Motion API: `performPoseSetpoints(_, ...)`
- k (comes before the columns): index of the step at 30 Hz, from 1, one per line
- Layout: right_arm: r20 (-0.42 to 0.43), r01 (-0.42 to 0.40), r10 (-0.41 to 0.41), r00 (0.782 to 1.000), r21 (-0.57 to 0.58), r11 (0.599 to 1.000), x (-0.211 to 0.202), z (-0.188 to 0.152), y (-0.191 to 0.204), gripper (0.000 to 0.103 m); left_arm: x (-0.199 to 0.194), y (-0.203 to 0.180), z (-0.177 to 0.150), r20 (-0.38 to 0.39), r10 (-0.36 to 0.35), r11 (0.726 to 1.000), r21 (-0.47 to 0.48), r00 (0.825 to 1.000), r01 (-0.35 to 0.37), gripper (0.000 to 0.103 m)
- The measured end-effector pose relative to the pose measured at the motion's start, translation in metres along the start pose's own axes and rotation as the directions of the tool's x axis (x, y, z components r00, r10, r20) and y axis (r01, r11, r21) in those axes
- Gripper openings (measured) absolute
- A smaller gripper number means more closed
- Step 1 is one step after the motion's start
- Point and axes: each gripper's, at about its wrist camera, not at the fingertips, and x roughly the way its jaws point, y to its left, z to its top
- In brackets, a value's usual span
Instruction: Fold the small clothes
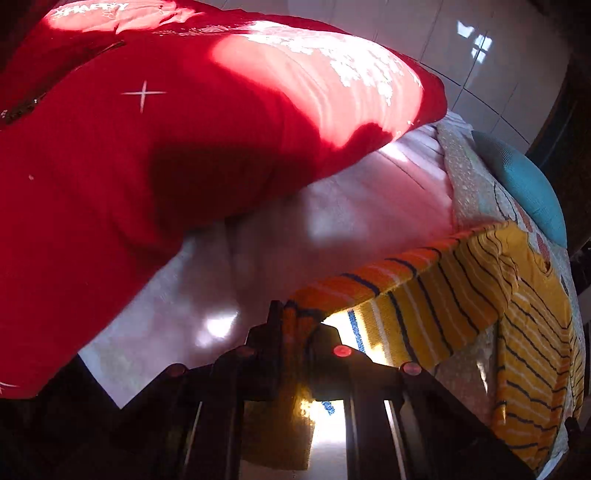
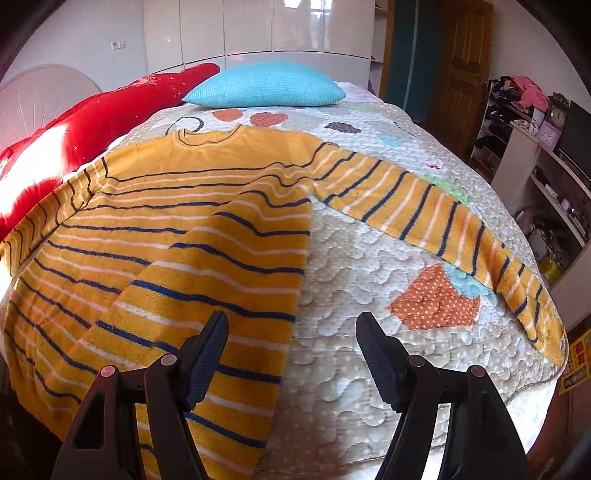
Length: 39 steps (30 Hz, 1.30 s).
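— One sweater [image 2: 177, 229], yellow with dark blue and white stripes, lies spread on the quilt [image 2: 369, 280] of a bed, its neck toward the far pillows. Where do the grippers stand?

— Right gripper [image 2: 291, 350] hovers over the near hem, fingers [image 2: 207, 347] spread wide with nothing between them; the left finger sits above the sweater's side edge, the right one above bare quilt. Left gripper [image 1: 295, 325] has its fingers pressed close on a bunched bit of the striped cloth, which is lifted off the bed there.

— And the sleeves?

— From the right wrist camera, one sleeve [image 2: 443, 229] stretches out flat toward the right edge of the bed. The other side runs off to the left, toward a big red pillow [image 2: 88, 136].

— Anything written anywhere?

— White letters on the red pillow, seen mirrored or partly blurred through the left wrist camera; I cannot read them with certainty. A yellow sign [image 2: 578, 362] with red characters sits low beside the bed at right, too small to read.

— What else is around?

— A turquoise pillow [image 2: 266, 85] lies at the head, just beside the red one. Glossy white cupboards [image 2: 258, 29] stand behind, a wooden door [image 2: 465, 66] to the right, and cluttered shelves [image 2: 546, 158] with a small clock [image 2: 558, 117].
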Motion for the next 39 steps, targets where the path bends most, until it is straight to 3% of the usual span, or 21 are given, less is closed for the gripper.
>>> performPoseSetpoints(3, -0.012, -0.024, 0.024, 1.000, -0.009, 1.000, 0.006, 0.000, 0.011, 0.076, -0.004, 0.008, 0.022, 0.007, 0.010, 1.000, -0.004, 1.000, -0.010, 0.011)
performPoseSetpoints(6, -0.020, -0.057, 0.056, 0.998, -0.007, 0.998, 0.012, 0.000, 0.019, 0.076, -0.013, -0.009, 0.026, -0.008, -0.024, 0.999, 0.021, 1.000, 0.024, 0.011)
performPoseSetpoints(9, -0.016, -0.079, 0.079, 0.997, -0.005, 0.997, 0.012, -0.004, 0.023, 0.076, -0.027, -0.041, 0.022, -0.035, -0.124, 0.991, 0.051, 0.992, 0.126, 0.011)
performPoseSetpoints(11, -0.011, -0.096, 0.096, 0.995, 0.005, 0.995, 0.011, -0.006, 0.020, 0.076, -0.036, -0.073, 0.016, -0.064, -0.202, 0.975, 0.080, 0.977, 0.207, 0.010)
performPoseSetpoints(15, 0.007, -0.119, 0.119, 0.993, 0.050, 0.992, 0.006, -0.014, 0.006, 0.076, -0.050, -0.164, 0.000, -0.126, -0.354, 0.913, 0.169, 0.927, 0.371, 0.010)
performPoseSetpoints(18, 0.013, -0.125, 0.124, 0.992, 0.100, 0.987, 0.003, -0.023, -0.014, 0.076, -0.057, -0.240, -0.018, -0.192, -0.454, 0.843, 0.221, 0.870, 0.489, 0.010)
performPoseSetpoints(21, 0.019, -0.120, 0.118, 0.993, 0.153, 0.981, -0.002, -0.034, -0.037, 0.076, -0.055, -0.320, -0.042, -0.249, -0.501, 0.778, 0.288, 0.828, 0.558, 0.010)
performPoseSetpoints(24, 0.025, -0.102, 0.099, 0.995, 0.195, 0.975, -0.009, -0.044, -0.060, 0.076, -0.040, -0.387, -0.074, -0.341, -0.541, 0.715, 0.294, 0.769, 0.634, 0.012)
performPoseSetpoints(27, 0.037, -0.087, 0.081, 0.996, 0.230, 0.969, -0.018, -0.052, -0.082, 0.076, -0.021, -0.426, -0.103, -0.386, -0.515, 0.715, 0.299, 0.766, 0.632, 0.035)
performPoseSetpoints(30, 0.051, -0.080, 0.070, 0.996, 0.245, 0.966, -0.026, -0.053, -0.097, 0.076, -0.015, -0.425, -0.126, -0.452, -0.530, 0.693, 0.256, 0.717, 0.674, 0.041)
performPoseSetpoints(31, 0.055, -0.083, 0.071, 0.996, 0.242, 0.967, -0.027, -0.051, -0.099, 0.076, -0.019, -0.420, -0.133, -0.456, -0.526, 0.689, 0.267, 0.718, 0.674, 0.044)
performPoseSetpoints(32, 0.062, -0.090, 0.078, 0.995, 0.237, 0.967, -0.027, -0.047, -0.100, 0.076, -0.027, -0.411, -0.138, -0.444, -0.519, 0.688, 0.291, 0.731, 0.665, 0.047)
performPoseSetpoints(34, 0.079, -0.127, 0.112, 0.991, 0.219, 0.967, -0.026, -0.034, -0.092, 0.076, -0.047, -0.384, -0.144, -0.386, -0.502, 0.697, 0.350, 0.774, 0.626, 0.062)
performPoseSetpoints(36, 0.095, -0.184, 0.169, 0.981, 0.188, 0.965, -0.020, -0.014, -0.075, 0.076, -0.065, -0.353, -0.147, -0.313, -0.471, 0.733, 0.382, 0.825, 0.563, 0.073)
performPoseSetpoints(37, 0.104, -0.215, 0.199, 0.974, 0.168, 0.962, -0.016, -0.004, -0.064, 0.076, -0.073, -0.337, -0.147, -0.276, -0.459, 0.752, 0.386, 0.845, 0.534, 0.074)
performPoseSetpoints(39, 0.116, -0.282, 0.269, 0.956, 0.117, 0.952, -0.006, 0.020, -0.039, 0.076, -0.083, -0.307, -0.146, -0.223, -0.438, 0.785, 0.378, 0.871, 0.491, 0.075)
